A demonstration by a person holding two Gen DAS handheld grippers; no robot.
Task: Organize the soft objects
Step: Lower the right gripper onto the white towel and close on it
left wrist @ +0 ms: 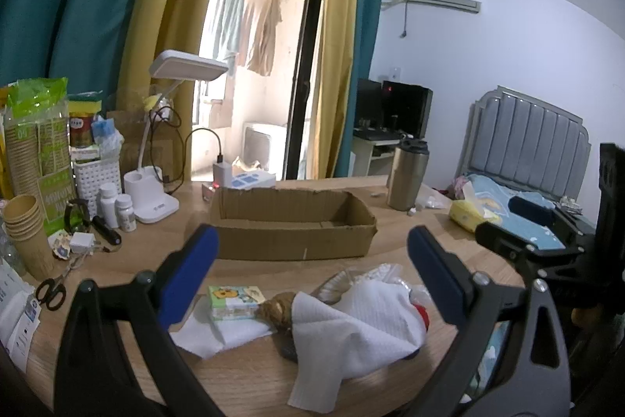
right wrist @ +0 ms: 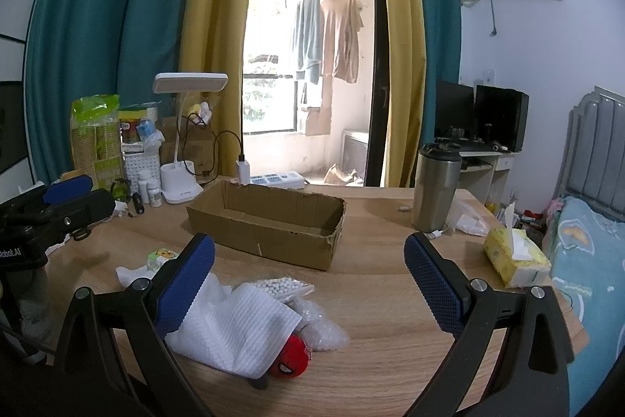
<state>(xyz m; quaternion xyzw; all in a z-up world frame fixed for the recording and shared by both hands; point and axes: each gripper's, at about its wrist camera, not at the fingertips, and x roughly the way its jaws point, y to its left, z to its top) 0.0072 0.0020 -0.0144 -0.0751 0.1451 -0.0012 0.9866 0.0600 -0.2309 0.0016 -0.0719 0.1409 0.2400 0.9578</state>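
Note:
An open cardboard box (left wrist: 293, 233) (right wrist: 269, 221) lies empty on the wooden table. In front of it sits a pile of soft things: a white cloth (left wrist: 351, 331) (right wrist: 234, 327), a brown plush (left wrist: 279, 309), a red Spider-Man plush (right wrist: 291, 362), a bag of white beads (right wrist: 287, 286), bubble wrap (right wrist: 320, 327) and a small tissue pack (left wrist: 234, 301) (right wrist: 160, 256). My left gripper (left wrist: 312, 256) is open above the pile. My right gripper (right wrist: 308, 260) is open, its left finger over the cloth. Both are empty.
A steel tumbler (right wrist: 435, 190) (left wrist: 406, 174) and a yellow tissue pack (right wrist: 515, 256) stand at the right. A desk lamp (left wrist: 156, 178), bottles, paper cups (left wrist: 23, 229), scissors (left wrist: 50, 292) and a power strip (right wrist: 277, 178) crowd the left and back. A bed (right wrist: 586, 260) lies right.

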